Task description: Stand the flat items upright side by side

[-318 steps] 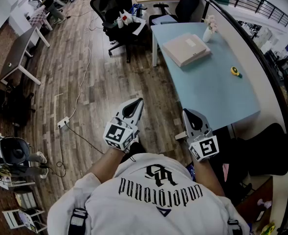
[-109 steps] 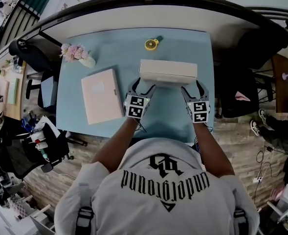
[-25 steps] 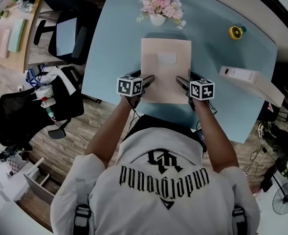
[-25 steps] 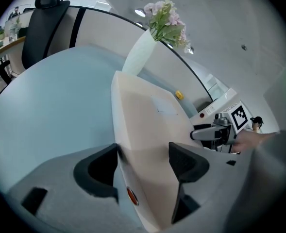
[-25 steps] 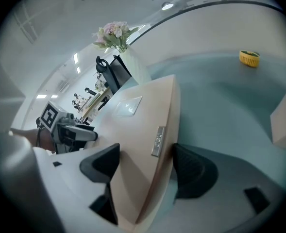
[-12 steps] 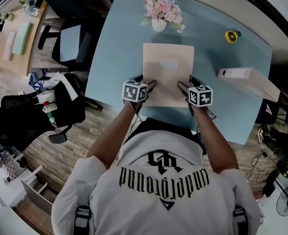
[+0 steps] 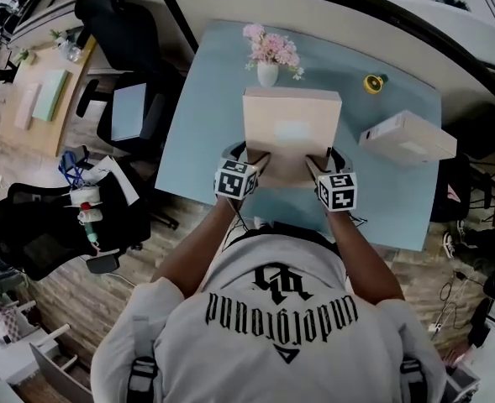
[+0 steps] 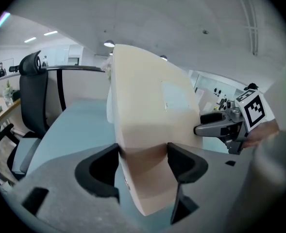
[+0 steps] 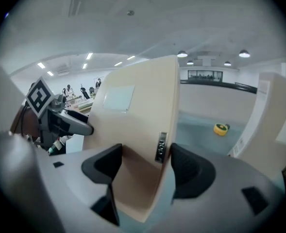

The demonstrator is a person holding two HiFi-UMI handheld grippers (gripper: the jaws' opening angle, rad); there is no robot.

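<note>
**One word legible: "underground" on a shirt back**

We can read one print: "underground", in black gothic letters across the back of the person's white shirt, upside down in the head view. Beyond the shirt, the beige box carries a pale label and an edge sticker, both illegible to us. The cubes of the left gripper and right gripper bear square coded markers, no letters.

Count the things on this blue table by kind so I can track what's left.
Beige flat boxes: 2
Vase of pink flowers: 1
Yellow tape measure: 1
Total: 4
</note>
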